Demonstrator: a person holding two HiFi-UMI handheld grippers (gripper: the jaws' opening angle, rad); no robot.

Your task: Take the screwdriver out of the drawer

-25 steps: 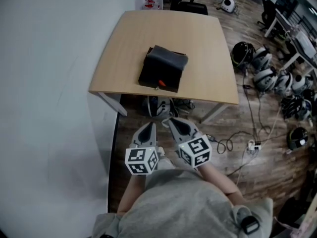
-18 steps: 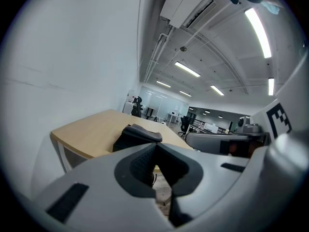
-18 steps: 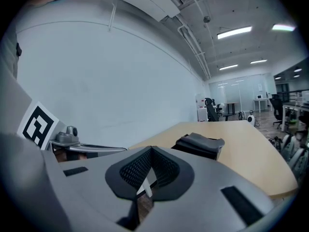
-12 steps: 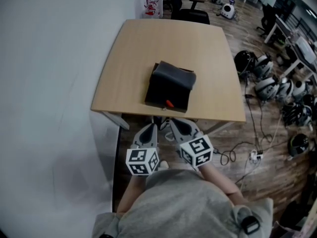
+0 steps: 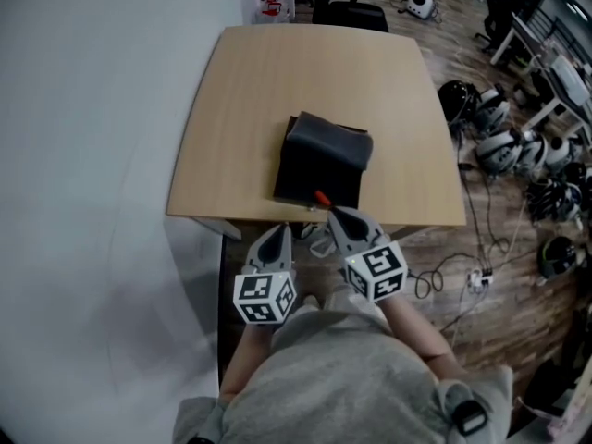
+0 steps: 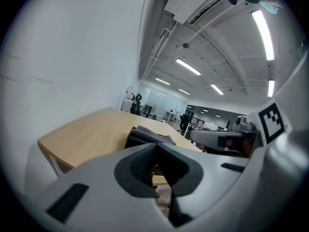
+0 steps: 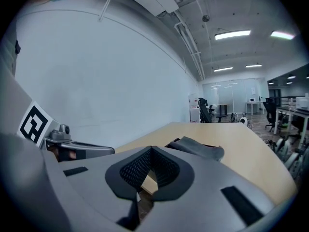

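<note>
A black drawer box sits near the front edge of the wooden table; it also shows in the left gripper view and the right gripper view. A small orange-red piece, perhaps the screwdriver's handle, pokes out at its front. My right gripper is shut and empty, its tip just in front of that piece. My left gripper is shut and empty too, further left, at the table's front edge.
A white wall runs along the left. Several helmets and cables lie on the wooden floor to the right. An office chair stands beyond the table's far end.
Both grippers have moved forward to the table's front edge. The right gripper now reaches close to the drawer box's front; the left trails slightly behind.
</note>
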